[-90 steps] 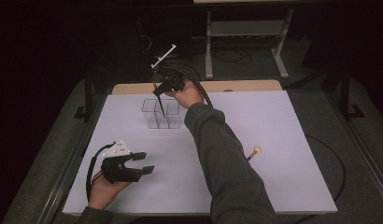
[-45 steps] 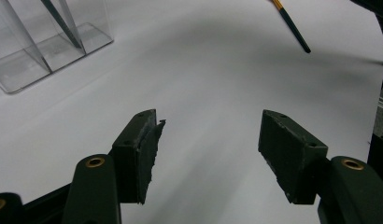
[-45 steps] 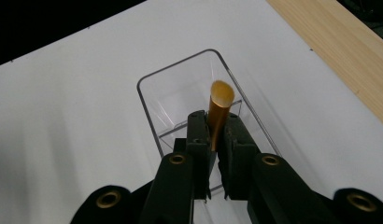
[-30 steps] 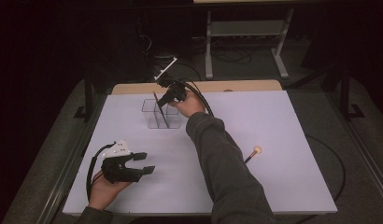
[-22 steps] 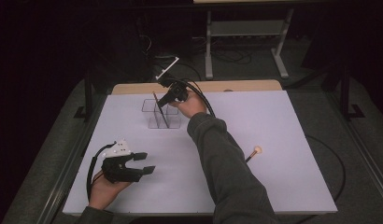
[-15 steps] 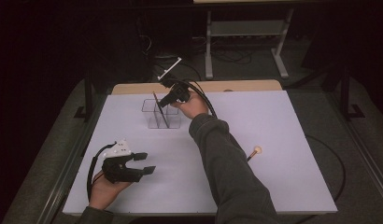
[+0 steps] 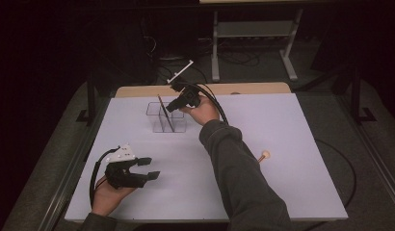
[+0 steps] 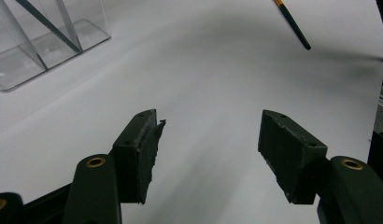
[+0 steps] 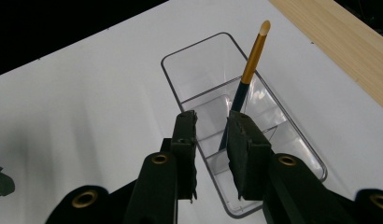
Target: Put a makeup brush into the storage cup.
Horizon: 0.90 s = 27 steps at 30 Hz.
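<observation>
A clear plastic organiser (image 7: pixel 157 126) with several compartments stands at the far middle of the white table. A thin brush (image 7: pixel 164 114) with a dark handle, gold ferrule and cream tip (image 9: pixel 249 65) leans upright in it, against a divider. My right gripper (image 7: pixel 172 107) hovers just above the organiser's right end. Its jaws (image 9: pixel 213 116) have just been opening and stand a little apart, with the brush's lower handle showing in the gap but untouched by the pads. My left gripper (image 7: pixel 153 168) rests near the table's front left, open and empty (image 8: pixel 210 119).
A second brush (image 7: pixel 263 156) with a cream tip lies on the table (image 7: pixel 292 125) at the right; its dark handle end (image 8: pixel 292 23) also shows in the left gripper view. A wooden strip (image 7: pixel 253 88) borders the table's far edge, with a metal rack (image 7: pixel 253 33) beyond.
The right hand has eased slightly right and away from the organiser, leaving the brush leaning inside it. The left hand has stayed still.
</observation>
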{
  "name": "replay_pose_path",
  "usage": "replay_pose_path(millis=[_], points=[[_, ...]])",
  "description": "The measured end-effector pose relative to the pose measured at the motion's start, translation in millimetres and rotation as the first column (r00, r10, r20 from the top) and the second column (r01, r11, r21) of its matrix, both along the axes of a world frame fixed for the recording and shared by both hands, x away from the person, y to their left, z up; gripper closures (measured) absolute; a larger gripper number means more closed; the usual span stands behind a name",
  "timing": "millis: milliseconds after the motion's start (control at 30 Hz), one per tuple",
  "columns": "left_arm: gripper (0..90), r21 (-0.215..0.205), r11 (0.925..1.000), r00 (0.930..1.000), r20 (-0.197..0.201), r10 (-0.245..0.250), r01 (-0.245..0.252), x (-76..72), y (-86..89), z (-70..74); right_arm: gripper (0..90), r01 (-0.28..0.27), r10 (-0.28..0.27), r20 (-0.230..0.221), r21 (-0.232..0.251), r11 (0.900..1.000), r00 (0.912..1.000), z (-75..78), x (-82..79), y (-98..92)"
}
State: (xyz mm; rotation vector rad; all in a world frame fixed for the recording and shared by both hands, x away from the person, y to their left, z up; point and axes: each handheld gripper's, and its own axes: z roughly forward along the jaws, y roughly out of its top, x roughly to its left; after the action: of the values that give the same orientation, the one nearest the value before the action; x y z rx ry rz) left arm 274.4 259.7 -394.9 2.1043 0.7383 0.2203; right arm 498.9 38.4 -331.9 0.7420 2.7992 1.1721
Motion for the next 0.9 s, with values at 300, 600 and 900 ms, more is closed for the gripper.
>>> replay_pose_path(millis=[300,600,900], points=[[37.4,0.005,1.0000,1.0000,0.001,-0.002,0.002,0.0,-0.1,-0.1,69.9,0.008,-0.008,-0.002,0.014,1.000,1.0000,0.3,-4.2,-9.6],[37.3,0.007,1.0000,1.0000,0.000,-0.003,0.003,-0.1,-0.6,-0.5,68.0,0.013,-0.013,-0.007,0.024,1.000,0.9999,1.4,-10.6,-19.9],[37.0,0.003,1.0000,1.0000,-0.003,0.000,0.000,-0.1,-0.6,-0.9,65.2,0.023,-0.023,-0.004,0.027,0.999,0.9997,6.3,-17.5,-34.4]])
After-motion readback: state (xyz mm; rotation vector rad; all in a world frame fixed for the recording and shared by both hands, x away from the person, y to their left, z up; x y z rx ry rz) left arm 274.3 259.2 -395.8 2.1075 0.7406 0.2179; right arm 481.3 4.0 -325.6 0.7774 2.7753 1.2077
